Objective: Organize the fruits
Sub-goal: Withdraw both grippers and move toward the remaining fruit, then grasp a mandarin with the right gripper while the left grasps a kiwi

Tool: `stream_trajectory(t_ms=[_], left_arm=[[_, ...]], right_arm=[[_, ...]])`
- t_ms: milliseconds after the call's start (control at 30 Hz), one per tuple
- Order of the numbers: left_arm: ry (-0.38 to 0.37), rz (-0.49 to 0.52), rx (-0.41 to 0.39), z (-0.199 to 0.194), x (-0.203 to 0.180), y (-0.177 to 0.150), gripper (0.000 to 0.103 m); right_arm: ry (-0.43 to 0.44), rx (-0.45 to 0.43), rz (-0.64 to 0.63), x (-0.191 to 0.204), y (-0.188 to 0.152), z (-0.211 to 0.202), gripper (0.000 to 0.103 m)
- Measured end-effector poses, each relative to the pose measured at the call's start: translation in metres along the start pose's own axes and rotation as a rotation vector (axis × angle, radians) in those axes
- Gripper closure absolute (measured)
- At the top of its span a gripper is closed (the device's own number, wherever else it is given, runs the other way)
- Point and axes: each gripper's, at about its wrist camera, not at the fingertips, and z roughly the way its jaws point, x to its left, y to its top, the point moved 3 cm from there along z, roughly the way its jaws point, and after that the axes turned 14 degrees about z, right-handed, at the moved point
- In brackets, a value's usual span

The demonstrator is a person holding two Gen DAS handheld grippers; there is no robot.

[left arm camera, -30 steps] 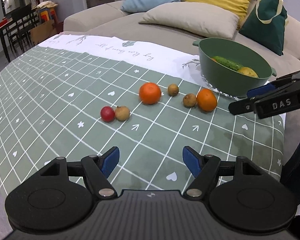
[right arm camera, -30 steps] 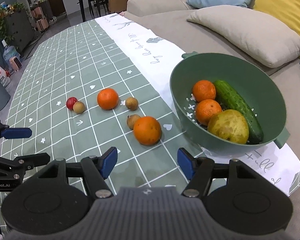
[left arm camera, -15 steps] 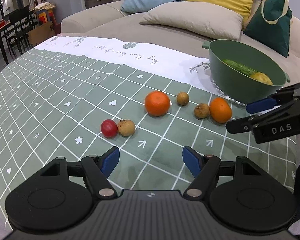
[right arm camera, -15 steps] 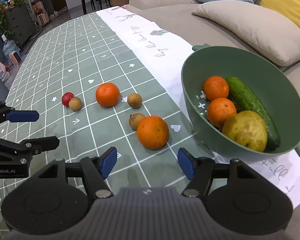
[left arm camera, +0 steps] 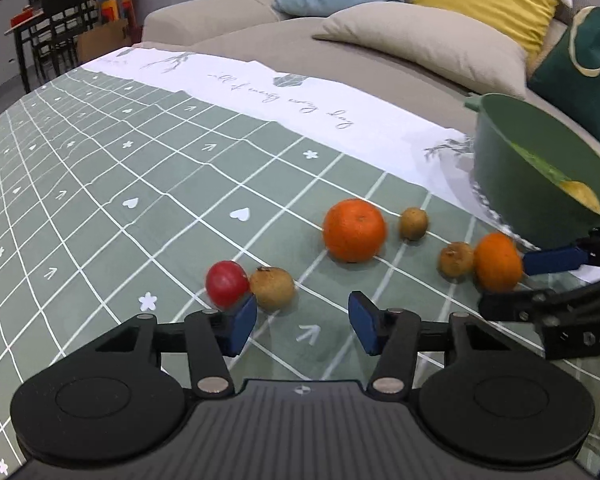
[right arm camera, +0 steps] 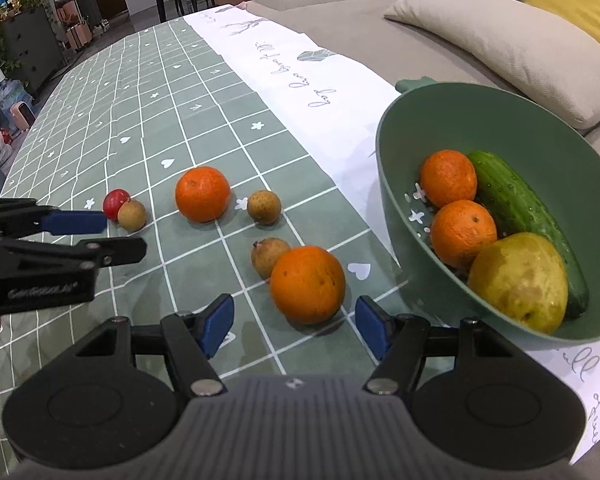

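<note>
Loose fruit lies on the green checked tablecloth (left arm camera: 100,184): a small red fruit (left arm camera: 226,283) touching a brown one (left arm camera: 272,288), a big orange (left arm camera: 354,230), two more brown fruits (left arm camera: 413,223) (left arm camera: 456,259), and a second orange (left arm camera: 497,262). My left gripper (left arm camera: 302,326) is open, just short of the red and brown pair. My right gripper (right arm camera: 294,326) is open, with the second orange (right arm camera: 307,284) just ahead between its fingers. The green bowl (right arm camera: 500,112) at the right holds two oranges (right arm camera: 448,178), a cucumber (right arm camera: 520,208) and a pear (right arm camera: 518,282).
A beige sofa (left arm camera: 380,64) with cushions (left arm camera: 428,46) runs along the table's far side, and a dark green bag (left arm camera: 580,76) sits on it. Dark chairs and a table (left arm camera: 52,28) stand at the far left. The bowl stands near the table's right end.
Both grippers have moved forward and lower toward the fruit. The left one has come close to the red and brown pair, the right one close to the near orange.
</note>
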Motion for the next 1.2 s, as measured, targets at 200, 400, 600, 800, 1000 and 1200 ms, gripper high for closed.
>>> stream_trajectory(t_ms=[200, 400, 600, 800, 1000, 1200], left_arm=[[0.008, -0.031, -0.007, 0.008, 0.004, 0.000, 0.040], [0.011, -0.054, -0.008, 0.014, 0.007, 0.001, 0.040], [0.004, -0.055, -0.013, 0.015, 0.007, 0.001, 0.051], [-0.008, -0.012, -0.006, 0.012, 0.001, 0.000, 0.074], [-0.018, 0.028, -0.008, -0.003, -0.008, -0.002, 0.074], [-0.030, 0.067, -0.038, -0.039, -0.027, -0.001, 0.074]], right_arm=[[0.002, 0.021, -0.004, 0.001, 0.001, 0.010, 0.039], [0.005, 0.025, 0.010, 0.002, 0.003, 0.016, 0.042], [-0.008, 0.009, 0.020, -0.003, 0.005, 0.016, 0.059], [-0.001, 0.013, 0.019, -0.004, 0.005, 0.014, 0.064], [0.006, 0.003, 0.007, -0.003, 0.006, 0.006, 0.065], [0.027, -0.027, 0.000, -0.004, 0.001, -0.026, 0.065]])
